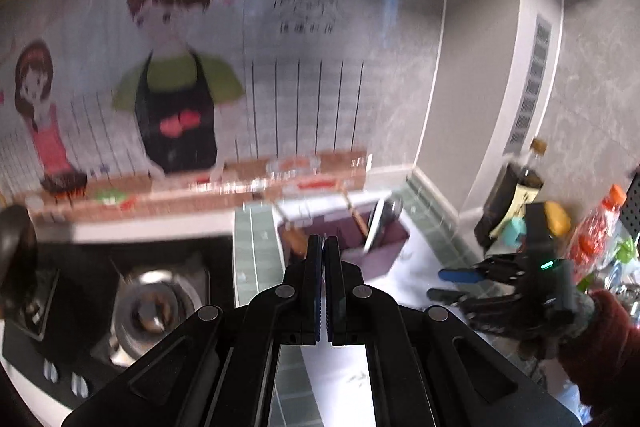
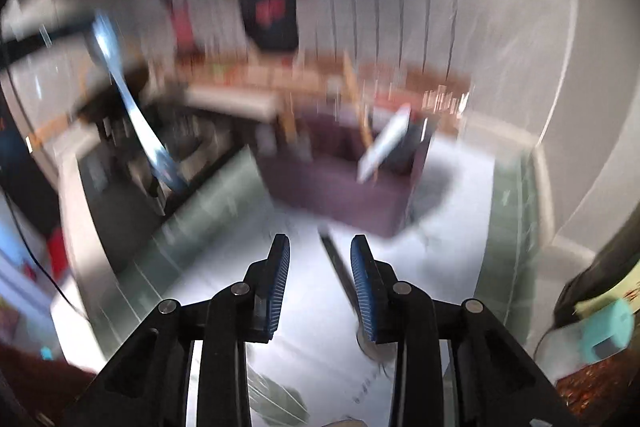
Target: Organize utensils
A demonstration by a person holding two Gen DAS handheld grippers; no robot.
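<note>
At the lower left of the left wrist view sits the stove burner [image 1: 152,307], which has no part in the job. In the lower middle, the left gripper [image 1: 323,267] has its jaws pressed fully together, and I see nothing between them. Just behind its tips, in the middle of the frame, stands the purple box [image 1: 380,259]. It already holds two wooden handles [image 1: 354,215] and a flat metal utensil [image 1: 380,223], all leaning. At the right side the right gripper [image 1: 452,285] hangs low over the white counter, in front of some bottles [image 1: 520,187].

In the right wrist view, which is much blurred, the right gripper [image 2: 320,283] has its jaws spread. Between them, closer to the right-hand one, a thin dark utensil [image 2: 338,267] lies flat on the counter [image 2: 304,359] in the lower middle of the frame. The pads do not press on it. The purple box [image 2: 344,187] is just beyond it, toward the centre.

I judge this utensil to be light, stiff and not fragile, but probably smooth and therefore slippery. Because it lies flat on a hard surface, there is little height to grip. The best place seems to be across the narrow shaft near its middle, with the pads closing on the two long edges so that it does not swing. What kind of utensil it is, I cannot tell.
</note>
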